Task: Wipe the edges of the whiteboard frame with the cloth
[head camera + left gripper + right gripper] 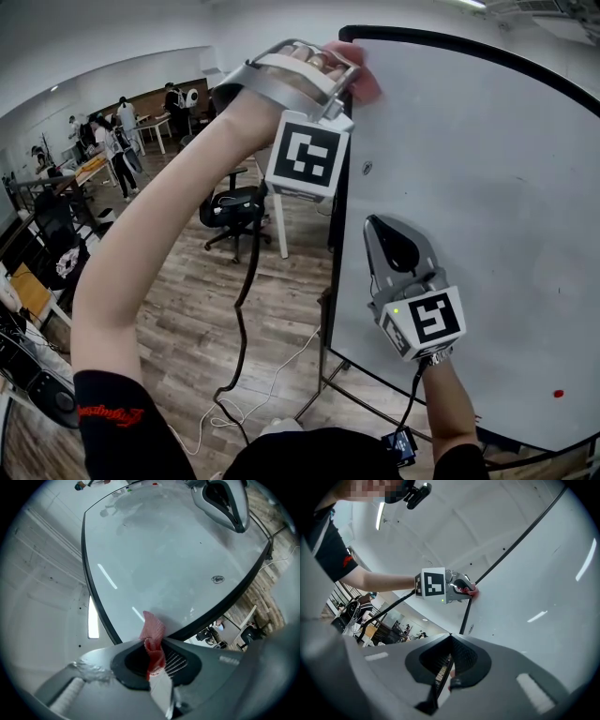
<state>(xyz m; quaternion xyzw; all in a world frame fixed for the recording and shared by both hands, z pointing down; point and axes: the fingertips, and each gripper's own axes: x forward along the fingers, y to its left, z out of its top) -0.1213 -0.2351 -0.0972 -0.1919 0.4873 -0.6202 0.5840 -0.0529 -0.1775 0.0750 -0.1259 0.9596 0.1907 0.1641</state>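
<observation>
Left claw (pixel 154 667): closed on the one red cloth (pixel 153 637), which is pinched between its jaws with a loose end standing out past the tips. In the head view the cloth is pressed against the upper left corner of the whiteboard (pixel 469 187), touching the black frame (pixel 332 281) where its top and left edges meet. The arm holding this claw is raised high, at the whiteboard's left edge.

Right claw (pixel 449 641): jaws drawn together with nothing gripped between them. In the head view it sits lower on the whiteboard, just inside the left edge of the frame, with its tips close to the white face; contact cannot be confirmed.

Count: two claws, each with one marker cube, the left cube (pixel 305 155) and the right cube (pixel 427 319). One cloth. One whiteboard.

On the whiteboard: one small red dot (pixel 560 394) near its lower right, well apart from both claws.

Left of the whiteboard: one black office chair (pixel 230 211) on a wooden floor (pixel 187 309), and one dark cable (pixel 242 319) hanging from the left claw. Several people stand further left; the number cannot be told.
</observation>
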